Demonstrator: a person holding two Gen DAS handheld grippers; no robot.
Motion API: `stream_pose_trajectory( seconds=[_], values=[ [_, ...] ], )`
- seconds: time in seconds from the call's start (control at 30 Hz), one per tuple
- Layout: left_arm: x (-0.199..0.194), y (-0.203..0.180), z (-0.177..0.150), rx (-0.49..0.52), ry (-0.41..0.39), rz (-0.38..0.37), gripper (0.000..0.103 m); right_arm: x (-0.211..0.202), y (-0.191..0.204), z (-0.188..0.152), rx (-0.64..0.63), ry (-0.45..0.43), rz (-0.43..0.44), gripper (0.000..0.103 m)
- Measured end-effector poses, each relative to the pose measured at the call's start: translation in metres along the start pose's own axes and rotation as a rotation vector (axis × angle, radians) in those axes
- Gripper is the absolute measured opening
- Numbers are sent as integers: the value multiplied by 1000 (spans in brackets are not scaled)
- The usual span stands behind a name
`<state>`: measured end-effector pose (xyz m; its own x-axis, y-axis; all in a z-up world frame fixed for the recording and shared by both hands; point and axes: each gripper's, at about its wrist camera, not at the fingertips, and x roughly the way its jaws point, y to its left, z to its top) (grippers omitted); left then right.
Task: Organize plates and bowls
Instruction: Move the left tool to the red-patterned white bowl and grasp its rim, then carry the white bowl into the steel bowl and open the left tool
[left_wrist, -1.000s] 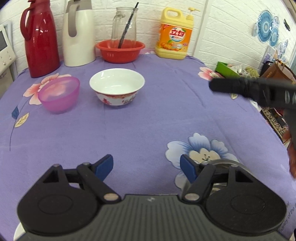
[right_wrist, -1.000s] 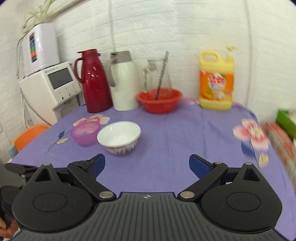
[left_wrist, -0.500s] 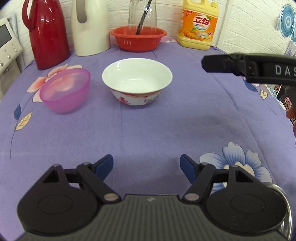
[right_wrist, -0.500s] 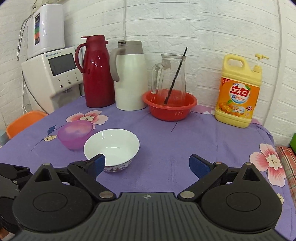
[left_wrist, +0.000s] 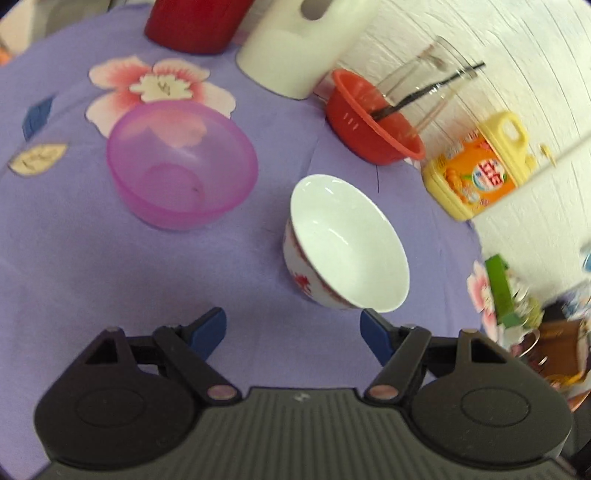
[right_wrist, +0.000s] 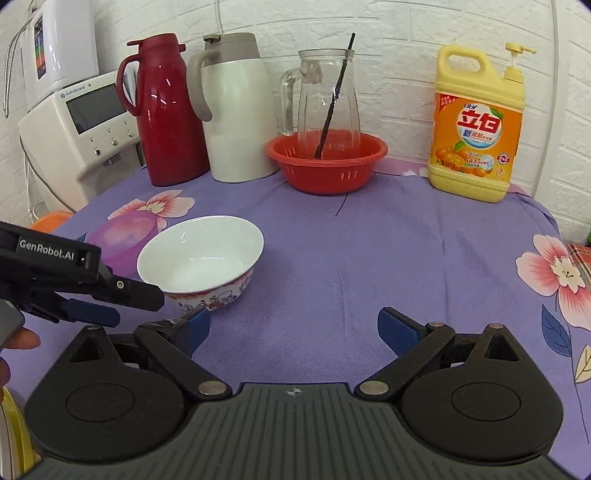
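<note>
Reaching toward the white bowl (left_wrist: 347, 243) on the bench (right_wrist: 369, 258), the left gripper (left_wrist: 293, 325) has its jaws spread and empty, beside the pink bowl (left_wrist: 181, 166). Next, probably, pinching its rim. The right gripper (right_wrist: 291, 325) hangs spread too.

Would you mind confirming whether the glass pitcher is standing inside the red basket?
Yes, in the right wrist view the glass pitcher stands upright with its base inside the red basket, a black stick leaning in it.
</note>
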<state>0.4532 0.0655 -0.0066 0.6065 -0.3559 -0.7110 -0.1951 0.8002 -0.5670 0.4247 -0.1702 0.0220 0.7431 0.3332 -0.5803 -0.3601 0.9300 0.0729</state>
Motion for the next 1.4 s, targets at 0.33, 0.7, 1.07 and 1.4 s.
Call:
stream_pose_trajectory(
  seconds=[0.33,0.7,1.07,1.4],
  values=[
    [-23,-11,2,22,-79,-35,73,17,-6,17,47,-10,55,103],
    [13,-1,16,-156,-120,53,73,75,11,39,-90,36,36,103],
    [31,-20,15,-57,-176,86,59,100,19,23,-78,69,136,82],
    [27,-31,12,63,-120,56,46,82,40,15,-124,98,167,68]
  ],
)
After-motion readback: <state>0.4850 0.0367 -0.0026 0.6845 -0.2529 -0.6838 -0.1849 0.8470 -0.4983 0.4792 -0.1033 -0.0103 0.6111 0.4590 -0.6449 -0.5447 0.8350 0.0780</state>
